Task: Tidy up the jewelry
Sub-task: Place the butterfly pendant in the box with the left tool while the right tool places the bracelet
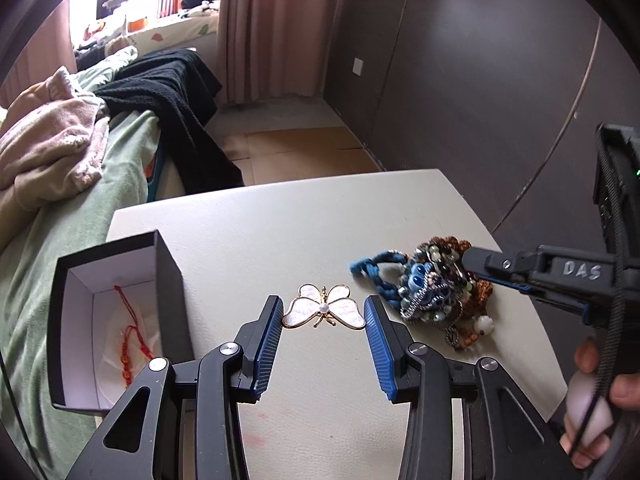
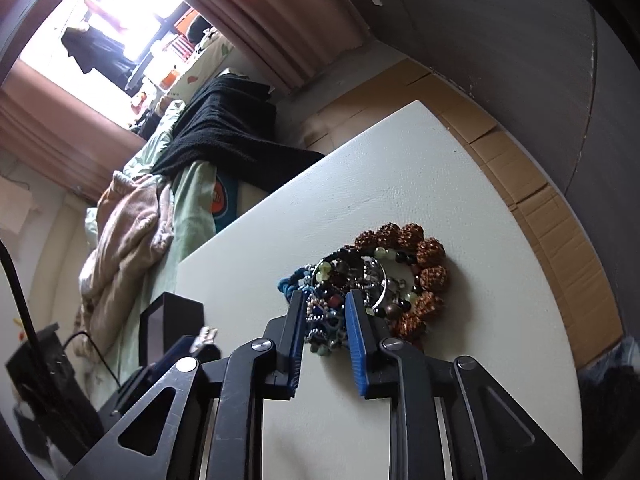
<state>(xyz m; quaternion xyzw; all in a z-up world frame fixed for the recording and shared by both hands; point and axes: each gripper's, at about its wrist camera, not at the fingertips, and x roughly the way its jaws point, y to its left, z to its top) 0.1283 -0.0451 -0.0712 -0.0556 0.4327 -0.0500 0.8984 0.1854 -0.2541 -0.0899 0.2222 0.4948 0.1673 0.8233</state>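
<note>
A gold and white butterfly brooch (image 1: 325, 307) lies on the white table (image 1: 280, 232). My left gripper (image 1: 323, 312) is open, its fingertips on either side of the brooch, not clamping it. A pile of beaded bracelets (image 1: 436, 286) lies to the right. My right gripper (image 2: 323, 312) reaches into that pile (image 2: 384, 280), its jaws narrowly apart around blue and silver beaded pieces (image 2: 326, 320). It also shows in the left wrist view (image 1: 470, 262). An open black box (image 1: 116, 320) at the table's left edge holds a red cord bracelet (image 1: 130, 340).
A bed with green sheets (image 1: 80, 208), a pink blanket (image 1: 52, 140) and a black cloth (image 1: 172, 104) stands left of the table. Brown floor (image 1: 296, 152) and a dark wall (image 1: 480, 80) lie beyond. The black box also shows in the right wrist view (image 2: 172, 324).
</note>
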